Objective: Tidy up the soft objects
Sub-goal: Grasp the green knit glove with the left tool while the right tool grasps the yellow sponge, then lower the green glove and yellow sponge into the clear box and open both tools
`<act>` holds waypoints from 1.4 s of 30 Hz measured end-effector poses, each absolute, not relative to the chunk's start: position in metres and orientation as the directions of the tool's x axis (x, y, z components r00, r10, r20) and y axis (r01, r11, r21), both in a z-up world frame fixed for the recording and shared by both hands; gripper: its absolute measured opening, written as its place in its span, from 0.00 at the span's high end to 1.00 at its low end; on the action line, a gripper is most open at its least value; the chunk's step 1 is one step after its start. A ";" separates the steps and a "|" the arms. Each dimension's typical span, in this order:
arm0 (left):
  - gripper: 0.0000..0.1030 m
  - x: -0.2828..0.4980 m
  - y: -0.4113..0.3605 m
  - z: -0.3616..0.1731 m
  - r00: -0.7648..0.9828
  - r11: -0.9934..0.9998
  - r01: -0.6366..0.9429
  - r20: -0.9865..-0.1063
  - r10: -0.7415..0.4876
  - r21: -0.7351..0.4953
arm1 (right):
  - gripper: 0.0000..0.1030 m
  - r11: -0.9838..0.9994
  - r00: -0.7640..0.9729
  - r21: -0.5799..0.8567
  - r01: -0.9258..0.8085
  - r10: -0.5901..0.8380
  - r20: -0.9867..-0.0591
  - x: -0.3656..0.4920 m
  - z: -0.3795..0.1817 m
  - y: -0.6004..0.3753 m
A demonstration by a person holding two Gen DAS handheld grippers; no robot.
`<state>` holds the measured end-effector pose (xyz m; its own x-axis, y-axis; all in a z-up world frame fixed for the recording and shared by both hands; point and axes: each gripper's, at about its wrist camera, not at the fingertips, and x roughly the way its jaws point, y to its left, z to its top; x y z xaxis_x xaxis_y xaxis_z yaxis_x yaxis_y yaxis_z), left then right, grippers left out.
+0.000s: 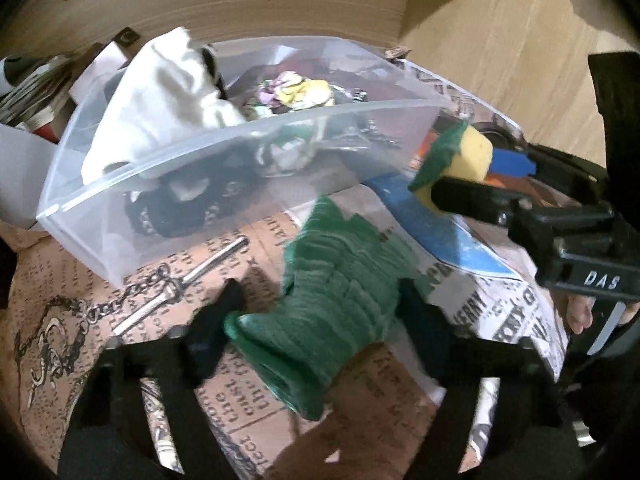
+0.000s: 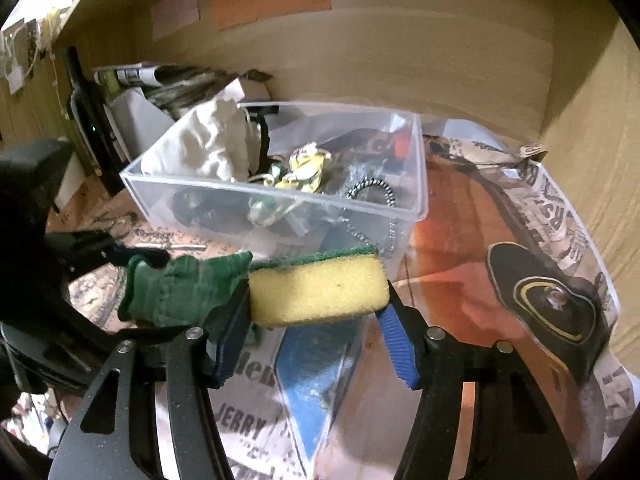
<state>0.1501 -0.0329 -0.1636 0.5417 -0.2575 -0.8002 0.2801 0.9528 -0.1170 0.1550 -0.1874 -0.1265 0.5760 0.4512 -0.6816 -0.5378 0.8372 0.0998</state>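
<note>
My left gripper (image 1: pixel 316 312) is shut on a green knitted cloth (image 1: pixel 340 292) and holds it above the table, just in front of the clear plastic bin (image 1: pixel 224 148). The cloth also shows in the right wrist view (image 2: pixel 180 292). My right gripper (image 2: pixel 316 300) is shut on a yellow sponge with a green scrub side (image 2: pixel 320 288), held beside the bin's near right corner; it also shows in the left wrist view (image 1: pixel 460 156). The bin (image 2: pixel 416 168) holds a white cloth (image 1: pixel 160 100), a yellow-pink soft toy (image 1: pixel 300 90) and dark items.
The table is covered with printed newspaper-style paper (image 1: pixel 240 396). A metal chain with a rod (image 1: pixel 168 292) lies on it left of the cloth. A black patch with a gold emblem (image 2: pixel 548 304) lies at the right. Books and papers (image 2: pixel 168 80) stack behind the bin against the wooden wall.
</note>
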 end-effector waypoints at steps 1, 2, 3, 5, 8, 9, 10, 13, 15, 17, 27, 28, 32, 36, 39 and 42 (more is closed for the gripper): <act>0.50 0.149 -0.035 -0.163 0.543 0.950 0.292 -0.798 -0.263 -0.114 | 0.44 0.838 0.582 0.099 -0.537 0.452 -0.676 0.154 -0.125 -0.189; 0.57 0.146 -0.037 -0.161 0.545 0.946 0.305 -0.794 -0.270 -0.112 | 0.44 0.839 0.589 0.098 -0.535 0.454 -0.669 0.152 -0.122 -0.190; 0.63 0.145 -0.039 -0.159 0.550 0.945 0.310 -0.790 -0.270 -0.107 | 0.44 0.840 0.592 0.098 -0.534 0.455 -0.665 0.151 -0.121 -0.190; 0.68 0.140 -0.043 -0.154 0.569 0.947 0.308 -0.780 -0.261 -0.092 | 0.44 0.840 0.603 0.093 -0.534 0.456 -0.655 0.148 -0.117 -0.191; 0.71 0.134 -0.045 -0.144 0.594 0.950 0.302 -0.762 -0.257 -0.085 | 0.44 0.842 0.616 0.089 -0.533 0.458 -0.641 0.144 -0.111 -0.192; 0.71 0.132 -0.045 -0.140 0.607 0.951 0.299 -0.753 -0.255 -0.082 | 0.44 0.842 0.620 0.089 -0.532 0.459 -0.637 0.144 -0.110 -0.193; 0.71 0.128 -0.044 -0.133 0.626 0.953 0.294 -0.738 -0.253 -0.077 | 0.44 0.842 0.625 0.089 -0.532 0.462 -0.630 0.143 -0.108 -0.194; 0.71 0.114 -0.040 -0.115 0.668 0.955 0.285 -0.699 -0.257 -0.079 | 0.44 0.842 0.641 0.090 -0.533 0.470 -0.607 0.142 -0.099 -0.195; 0.71 0.110 -0.030 -0.103 0.695 0.957 0.281 -0.672 -0.255 -0.073 | 0.44 0.841 0.652 0.087 -0.535 0.476 -0.590 0.142 -0.093 -0.195; 0.71 0.107 -0.029 -0.090 0.729 0.962 0.265 -0.641 -0.240 -0.059 | 0.44 0.840 0.664 0.080 -0.537 0.480 -0.573 0.141 -0.087 -0.193; 0.71 0.117 -0.012 -0.040 0.831 0.980 0.198 -0.527 -0.180 -0.023 | 0.44 0.834 0.703 0.069 -0.547 0.503 -0.502 0.152 -0.062 -0.182; 0.71 0.120 -0.010 -0.037 0.834 0.981 0.190 -0.522 -0.176 -0.027 | 0.44 0.832 0.704 0.071 -0.550 0.508 -0.497 0.156 -0.061 -0.179; 0.71 0.134 -0.004 -0.032 0.833 0.985 0.171 -0.529 -0.164 -0.037 | 0.44 0.831 0.700 0.065 -0.552 0.505 -0.505 0.170 -0.063 -0.168; 0.71 0.155 -0.006 -0.043 0.819 0.986 0.163 -0.554 -0.151 -0.029 | 0.44 0.835 0.683 0.063 -0.546 0.487 -0.544 0.188 -0.075 -0.156; 0.71 0.175 -0.007 -0.058 0.792 0.988 0.154 -0.593 -0.144 -0.034 | 0.44 0.838 0.662 0.059 -0.542 0.470 -0.584 0.202 -0.088 -0.149; 0.71 0.192 -0.005 -0.074 0.768 0.989 0.141 -0.625 -0.142 -0.051 | 0.44 0.837 0.637 0.059 -0.544 0.458 -0.621 0.210 -0.100 -0.144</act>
